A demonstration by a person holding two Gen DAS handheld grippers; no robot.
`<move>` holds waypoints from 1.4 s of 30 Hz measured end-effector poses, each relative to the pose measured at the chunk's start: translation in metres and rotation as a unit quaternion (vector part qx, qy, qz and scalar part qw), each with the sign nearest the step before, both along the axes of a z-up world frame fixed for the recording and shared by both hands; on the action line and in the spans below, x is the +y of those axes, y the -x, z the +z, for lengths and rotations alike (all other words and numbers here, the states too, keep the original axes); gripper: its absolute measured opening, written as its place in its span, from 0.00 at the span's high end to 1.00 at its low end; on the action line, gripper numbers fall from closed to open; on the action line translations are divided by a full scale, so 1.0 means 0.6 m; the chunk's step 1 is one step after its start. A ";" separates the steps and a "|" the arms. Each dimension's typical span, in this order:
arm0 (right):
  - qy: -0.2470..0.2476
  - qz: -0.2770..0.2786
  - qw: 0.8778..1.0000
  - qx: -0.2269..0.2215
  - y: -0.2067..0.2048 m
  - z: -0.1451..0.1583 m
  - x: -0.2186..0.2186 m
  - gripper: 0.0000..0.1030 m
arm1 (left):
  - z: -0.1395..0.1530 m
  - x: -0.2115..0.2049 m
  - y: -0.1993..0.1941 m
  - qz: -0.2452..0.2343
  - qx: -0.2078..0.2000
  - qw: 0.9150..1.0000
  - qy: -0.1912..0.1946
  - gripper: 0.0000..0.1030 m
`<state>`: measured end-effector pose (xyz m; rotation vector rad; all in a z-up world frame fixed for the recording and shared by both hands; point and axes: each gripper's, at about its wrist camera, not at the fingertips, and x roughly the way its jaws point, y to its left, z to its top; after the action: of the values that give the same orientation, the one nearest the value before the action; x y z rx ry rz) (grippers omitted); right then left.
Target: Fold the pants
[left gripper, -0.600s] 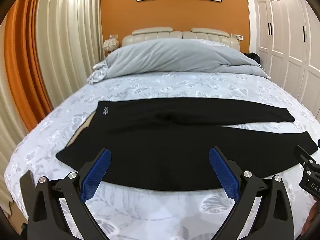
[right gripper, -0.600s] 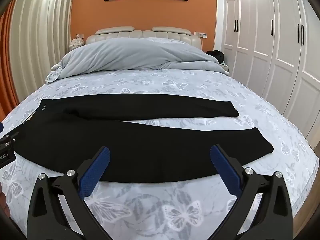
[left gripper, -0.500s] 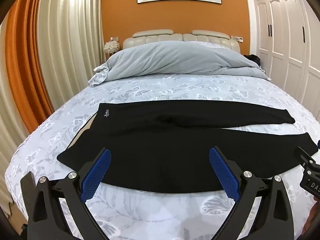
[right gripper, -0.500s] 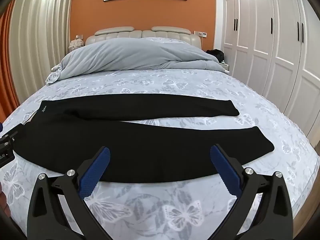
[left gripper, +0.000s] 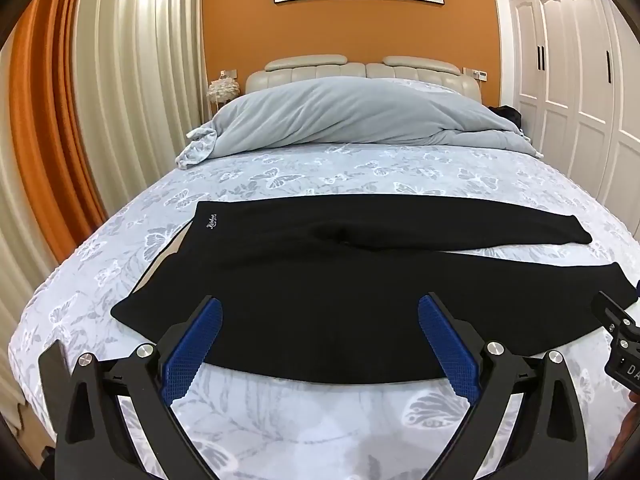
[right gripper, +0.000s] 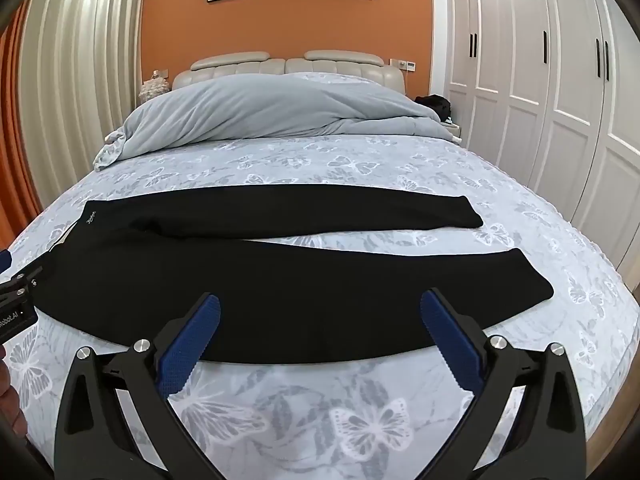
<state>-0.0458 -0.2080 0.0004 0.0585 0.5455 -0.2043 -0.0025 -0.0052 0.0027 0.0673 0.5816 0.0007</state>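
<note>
- Now the black pants (left gripper: 320, 280) lie flat across the bed (left gripper: 320, 176), legs spread a little apart, waist on the left side.
- Left gripper (left gripper: 320, 344) is wide apart and holds nothing, above the pants' near edge.
- Right gripper (right gripper: 320, 340) is wide apart too, holding nothing.

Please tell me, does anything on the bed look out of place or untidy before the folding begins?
Nothing is spilled or damaged. The black pants lie flat across the bed, legs slightly apart, not yet folded. The grey duvet is bunched in a heap at the headboard. Both grippers are open and empty.
</note>
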 end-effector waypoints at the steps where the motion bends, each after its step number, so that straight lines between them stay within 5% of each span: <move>1: -0.001 0.000 1.000 0.000 -0.001 0.000 -0.002 0.05 | 0.000 0.002 0.000 -0.001 0.000 1.000 0.000 0.06; 42: -0.005 0.005 1.000 0.004 -0.005 -0.004 0.009 0.05 | -0.011 0.001 -0.004 0.002 0.000 1.000 -0.011 0.06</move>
<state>-0.0430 -0.2025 -0.0022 0.0652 0.5542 -0.1913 -0.0001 -0.0048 -0.0038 0.0868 0.5824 0.0108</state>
